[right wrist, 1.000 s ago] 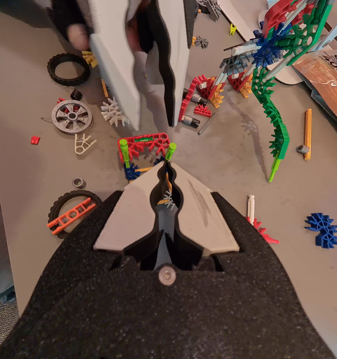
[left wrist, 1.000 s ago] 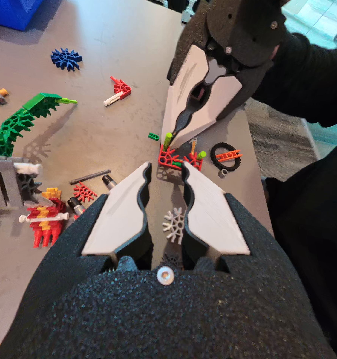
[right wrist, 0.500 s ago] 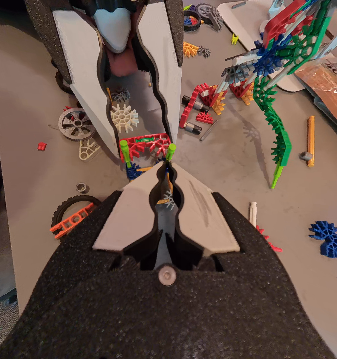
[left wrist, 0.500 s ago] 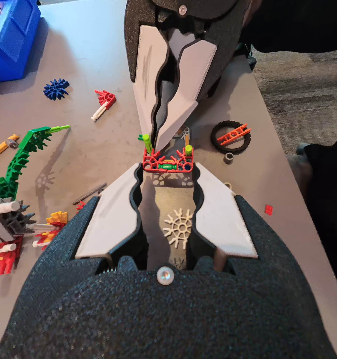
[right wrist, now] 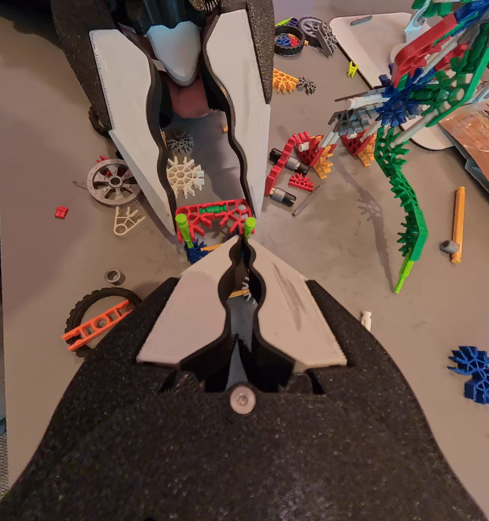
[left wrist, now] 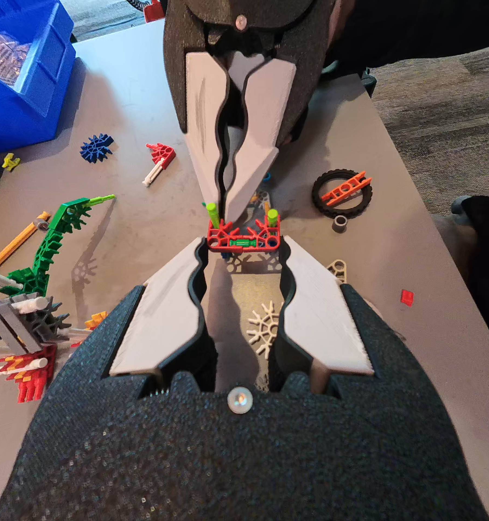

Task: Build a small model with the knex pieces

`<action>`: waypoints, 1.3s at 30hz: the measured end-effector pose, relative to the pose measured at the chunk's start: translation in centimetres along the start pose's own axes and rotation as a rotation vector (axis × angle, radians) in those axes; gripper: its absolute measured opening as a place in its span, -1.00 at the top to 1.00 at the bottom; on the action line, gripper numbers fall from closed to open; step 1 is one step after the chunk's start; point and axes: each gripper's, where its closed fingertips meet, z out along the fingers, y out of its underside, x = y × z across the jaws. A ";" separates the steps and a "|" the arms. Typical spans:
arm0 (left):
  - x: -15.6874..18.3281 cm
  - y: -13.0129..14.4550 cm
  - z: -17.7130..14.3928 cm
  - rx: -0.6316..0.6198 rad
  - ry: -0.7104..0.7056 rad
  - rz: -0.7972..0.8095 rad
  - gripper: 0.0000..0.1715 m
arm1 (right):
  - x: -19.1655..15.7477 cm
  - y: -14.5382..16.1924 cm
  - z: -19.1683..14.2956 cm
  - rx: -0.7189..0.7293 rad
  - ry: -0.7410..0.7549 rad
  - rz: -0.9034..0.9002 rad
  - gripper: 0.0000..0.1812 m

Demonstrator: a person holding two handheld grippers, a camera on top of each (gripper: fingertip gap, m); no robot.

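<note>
A small assembly (left wrist: 243, 239) of red connectors with two upright lime rods (left wrist: 212, 214) and a blue connector underneath stands on the grey table. My left gripper (left wrist: 243, 244) is open, with one fingertip at each end of the red frame, close beside it. My right gripper (right wrist: 242, 239) is shut on the assembly (right wrist: 215, 214) just behind its right lime rod (right wrist: 249, 225). An orange rod and a white piece show between its jaws. In the left wrist view the right gripper (left wrist: 223, 217) comes in from the far side. In the right wrist view the left gripper (right wrist: 215, 220) faces it.
A white snowflake connector (left wrist: 263, 328) lies between my left fingers. A black tyre with an orange piece (left wrist: 341, 193) and a grey ring (left wrist: 339, 224) lie right, near the table edge. A tall green, blue and red build (right wrist: 404, 197) stands nearby. A blue bin (left wrist: 20, 84) sits far left. Both grippers' tips are close together, under 4 cm apart.
My left gripper has swung round square to the red frame, moved up to it and opened wider to straddle its ends. My right gripper has stayed shut on the assembly.
</note>
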 end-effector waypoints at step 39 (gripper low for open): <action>0.0 1.7 -1.4 -0.025 0.217 -0.021 0.44 | 0.8 -2.2 -0.2 -0.023 0.101 -0.572 0.93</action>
